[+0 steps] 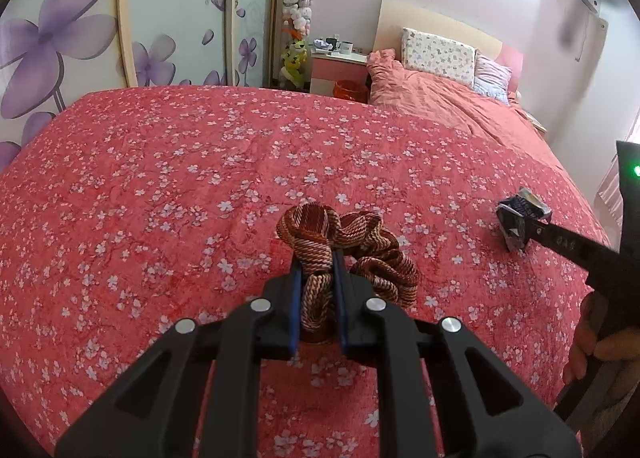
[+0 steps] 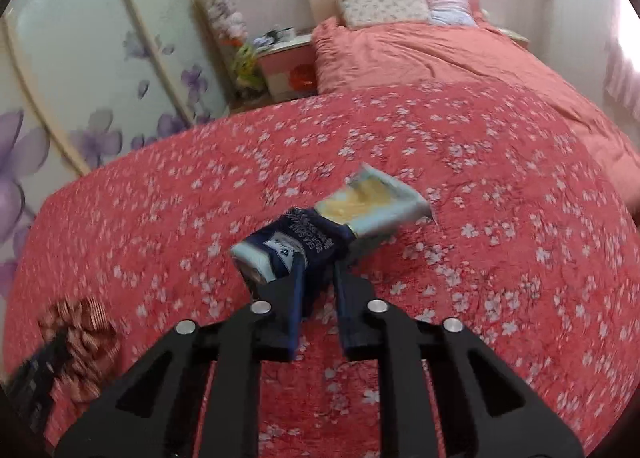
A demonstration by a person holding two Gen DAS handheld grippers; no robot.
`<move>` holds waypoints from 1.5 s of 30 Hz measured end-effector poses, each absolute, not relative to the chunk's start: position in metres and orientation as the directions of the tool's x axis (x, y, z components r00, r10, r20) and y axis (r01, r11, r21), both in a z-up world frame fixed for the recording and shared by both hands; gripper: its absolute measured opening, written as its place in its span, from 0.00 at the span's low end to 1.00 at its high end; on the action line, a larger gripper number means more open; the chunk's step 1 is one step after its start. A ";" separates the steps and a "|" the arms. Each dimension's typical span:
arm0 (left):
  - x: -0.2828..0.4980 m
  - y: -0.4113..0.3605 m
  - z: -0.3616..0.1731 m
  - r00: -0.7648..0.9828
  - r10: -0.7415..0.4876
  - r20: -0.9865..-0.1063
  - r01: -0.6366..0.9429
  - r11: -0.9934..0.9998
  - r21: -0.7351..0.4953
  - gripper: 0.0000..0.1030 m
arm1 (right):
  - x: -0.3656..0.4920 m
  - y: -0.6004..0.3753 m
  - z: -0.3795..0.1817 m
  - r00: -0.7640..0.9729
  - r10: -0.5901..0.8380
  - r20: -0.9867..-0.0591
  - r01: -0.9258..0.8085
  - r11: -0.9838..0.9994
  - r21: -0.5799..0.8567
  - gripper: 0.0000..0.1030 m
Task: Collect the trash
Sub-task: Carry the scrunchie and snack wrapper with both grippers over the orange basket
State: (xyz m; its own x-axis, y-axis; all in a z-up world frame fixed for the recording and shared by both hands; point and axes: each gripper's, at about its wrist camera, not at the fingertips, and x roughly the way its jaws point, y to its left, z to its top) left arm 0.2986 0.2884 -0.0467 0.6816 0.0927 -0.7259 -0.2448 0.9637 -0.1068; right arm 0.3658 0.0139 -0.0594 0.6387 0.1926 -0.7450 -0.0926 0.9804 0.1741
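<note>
A: Looking past both tools, what lies around?

B: A red floral bedspread (image 1: pixel 160 186) fills the view. At twelve o'clock sit a pink duvet (image 1: pixel 440 98) and a patterned pillow (image 1: pixel 438 54); at eleven, a nightstand (image 1: pixel 338 68) with an orange bin (image 1: pixel 350 90) beside it. Nothing blocks either tool.

A: And the left gripper (image 1: pixel 316 278)?

B: It reaches forward low over the bedspread, fingers narrowed onto a brown striped scrunchie (image 1: pixel 348 246), whose loops spill toward one o'clock.

A: The right gripper (image 2: pixel 318 278)?

B: Angled in from three o'clock, fingers pinched on a crumpled dark-blue wrapper (image 2: pixel 304 238), its pale yellow end pointing to one o'clock, above the bedspread.
</note>
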 end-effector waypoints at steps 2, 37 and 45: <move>0.298 0.288 -0.047 0.681 0.093 -0.727 -0.244 0.964 -0.105 0.14 | 0.360 0.010 -0.057 0.647 0.197 -0.737 -0.124 0.980 0.154 0.06; 0.298 0.213 -0.015 0.740 -0.045 -0.671 -0.103 0.978 -0.179 0.14 | 0.285 -0.113 -0.028 0.715 0.119 -0.689 -0.058 0.992 0.111 0.05; 0.280 0.157 0.018 0.772 -0.118 -0.625 0.007 0.984 -0.177 0.14 | 0.238 -0.151 -0.001 0.773 0.097 -0.627 -0.039 0.994 0.105 0.05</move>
State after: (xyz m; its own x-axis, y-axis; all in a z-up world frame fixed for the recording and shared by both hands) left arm 0.2804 0.1565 0.0181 0.7716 -0.1179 -0.6251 0.0067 0.9841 -0.1773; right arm 0.2375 -0.1510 -0.0010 0.7726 0.0969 -0.6274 -0.0391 0.9937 0.1054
